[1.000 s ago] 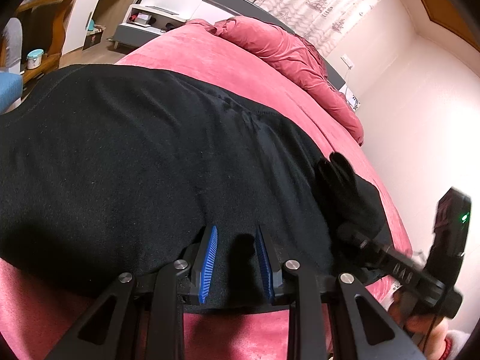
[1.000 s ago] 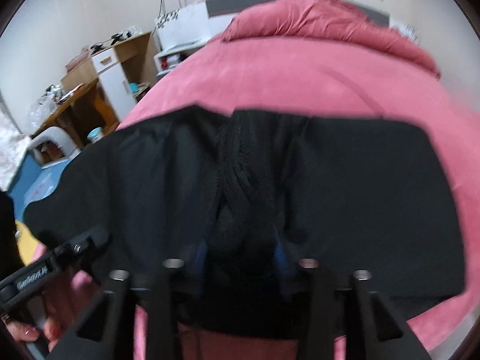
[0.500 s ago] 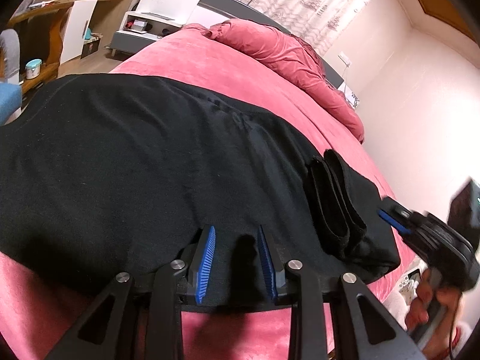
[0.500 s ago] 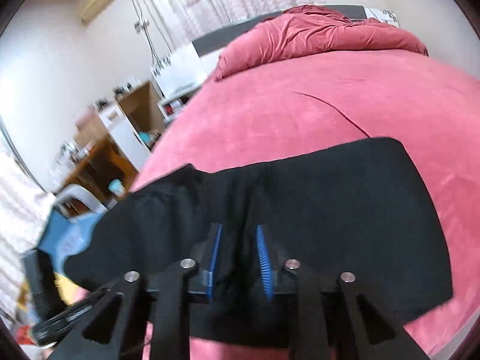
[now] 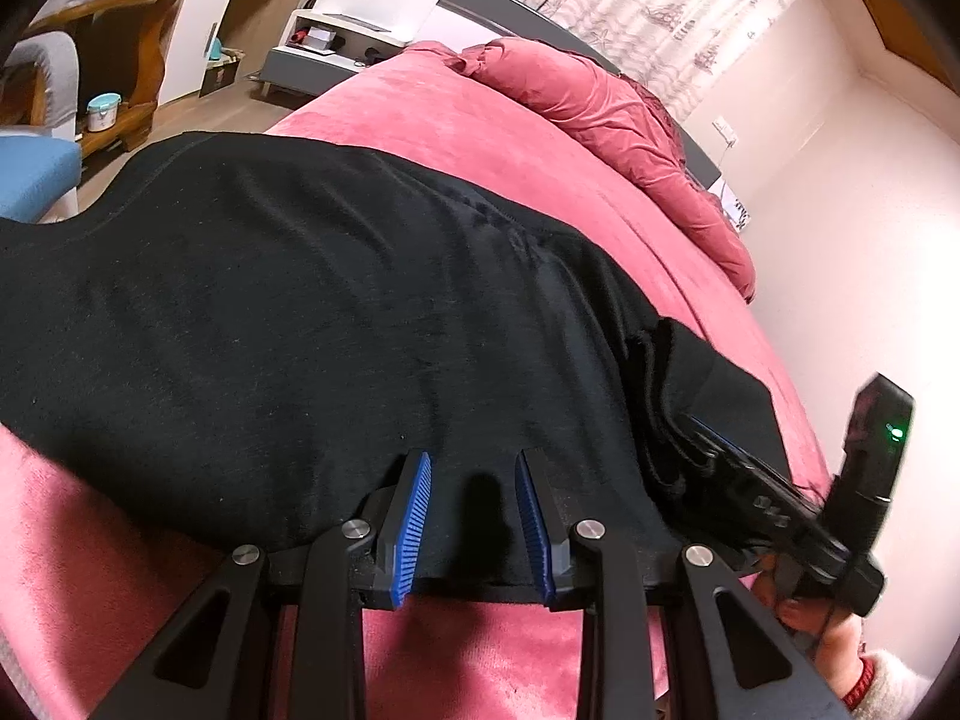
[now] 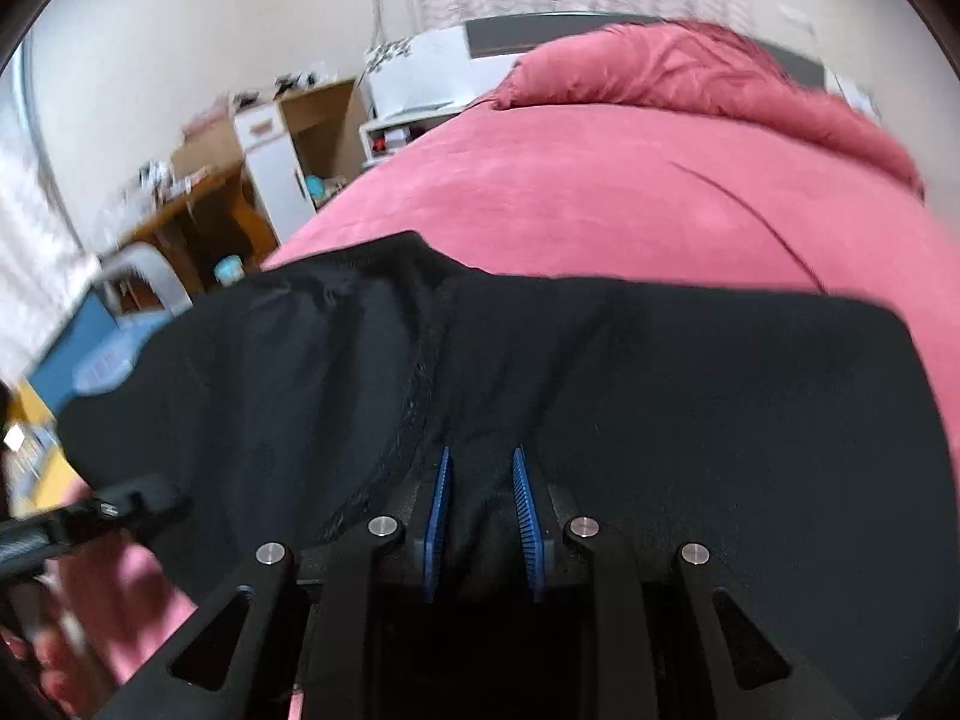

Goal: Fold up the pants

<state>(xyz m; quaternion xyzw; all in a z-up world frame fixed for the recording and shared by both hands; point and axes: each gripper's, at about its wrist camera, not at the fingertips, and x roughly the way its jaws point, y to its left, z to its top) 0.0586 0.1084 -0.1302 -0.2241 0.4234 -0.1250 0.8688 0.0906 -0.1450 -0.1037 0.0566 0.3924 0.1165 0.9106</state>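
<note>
Pants [image 5: 336, 324], black and soft, lie spread across a pink bed [image 5: 492, 138], their near hem caught at six o'clock in both wrist views. From the left gripper [image 5: 474, 528], whose blue pads [image 5: 413, 531] sit partly apart with the cloth edge between them, the fabric runs out flat toward twelve; whether those pads actually bite is hard to tell. At four o'clock in that view the right gripper [image 5: 720, 456] is buried in a raised ridge of cloth, and its own camera shows the right gripper [image 6: 480, 516] narrowed, its jaws having just been closing, on a gathered fold. Limp and light by the look of it, the garment should drape and slide easily, so the thicker hem and seam seem the safest holds. Beyond lie a rumpled pink duvet [image 5: 606, 114], patterned curtains [image 5: 672, 6], a wooden desk [image 5: 108, 30] and a blue chair [image 5: 30, 174].
</note>
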